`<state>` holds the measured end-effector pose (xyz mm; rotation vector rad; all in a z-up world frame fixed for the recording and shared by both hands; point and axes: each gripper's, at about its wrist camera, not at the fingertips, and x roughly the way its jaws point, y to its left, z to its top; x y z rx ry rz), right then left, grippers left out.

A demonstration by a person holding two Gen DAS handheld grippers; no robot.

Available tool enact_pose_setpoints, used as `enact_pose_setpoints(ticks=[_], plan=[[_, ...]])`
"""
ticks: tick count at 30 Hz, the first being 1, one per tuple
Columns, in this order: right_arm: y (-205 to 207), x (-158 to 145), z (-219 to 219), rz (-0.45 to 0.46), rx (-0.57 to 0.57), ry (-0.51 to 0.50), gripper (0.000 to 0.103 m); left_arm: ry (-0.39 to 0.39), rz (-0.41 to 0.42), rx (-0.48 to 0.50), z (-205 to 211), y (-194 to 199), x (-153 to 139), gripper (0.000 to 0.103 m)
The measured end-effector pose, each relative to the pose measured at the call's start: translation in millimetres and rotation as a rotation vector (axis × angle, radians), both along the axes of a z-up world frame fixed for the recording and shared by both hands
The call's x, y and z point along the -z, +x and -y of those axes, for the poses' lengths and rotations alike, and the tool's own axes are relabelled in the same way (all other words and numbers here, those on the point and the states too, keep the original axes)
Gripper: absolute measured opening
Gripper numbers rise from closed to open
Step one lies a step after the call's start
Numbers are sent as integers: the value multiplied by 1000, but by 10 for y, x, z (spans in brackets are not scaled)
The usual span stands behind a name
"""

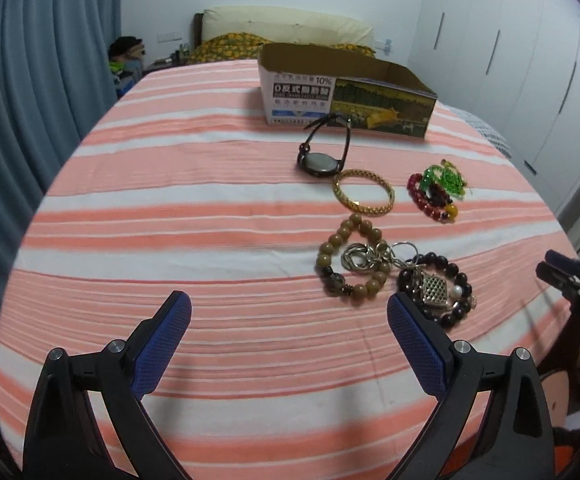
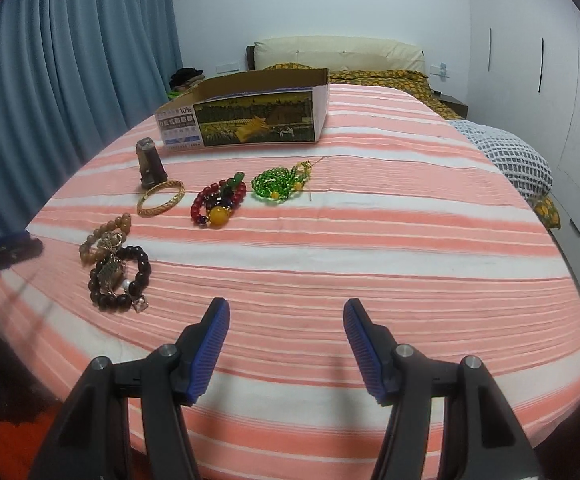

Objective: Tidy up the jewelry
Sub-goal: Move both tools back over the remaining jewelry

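Jewelry lies on a pink-and-white striped bedspread (image 1: 209,216). In the left wrist view: a black watch (image 1: 322,160), a gold bangle (image 1: 364,192), red beads (image 1: 430,200) with green beads (image 1: 448,176), a tan bead bracelet (image 1: 350,260) with silver rings (image 1: 364,258), and a dark bead bracelet (image 1: 450,288) with a silver charm. An open cardboard box (image 1: 346,92) stands behind them. My left gripper (image 1: 290,316) is open and empty, its right finger just short of the dark bracelet. My right gripper (image 2: 285,320) is open and empty over bare bedspread (image 2: 370,240), right of the dark bracelet (image 2: 119,280).
The box (image 2: 249,120) sits at the far side in the right wrist view, with the watch (image 2: 151,164), bangle (image 2: 161,198), red beads (image 2: 217,202) and green beads (image 2: 281,182) in front. Pillows and headboard lie beyond. Curtains hang left, wardrobes stand right. A grey knitted blanket (image 2: 506,156) lies at the right edge.
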<state>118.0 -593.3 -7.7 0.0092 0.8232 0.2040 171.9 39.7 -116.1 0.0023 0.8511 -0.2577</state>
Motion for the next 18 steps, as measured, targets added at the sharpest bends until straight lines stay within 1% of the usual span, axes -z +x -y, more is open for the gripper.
enact_pose_setpoints(ticks=[3,5,10,13,15,18], plan=[[1,31,-26,7,7,-9,61,-21,3,-10,18,24,43,99],[16,40,-46,9,11,9,61,-25,8,-12,44,30,72,99],[49,71,-158,15,-15,12,61,11,8,7,139,22,154,99],[47,65,-209,22,-27,21,61,20,13,20,184,5,179,99],[24,47,-268,30,-58,43,61,22,15,21,198,3,196,99],[-3,37,-397,37,-110,39,61,16,8,13,193,16,223,99]])
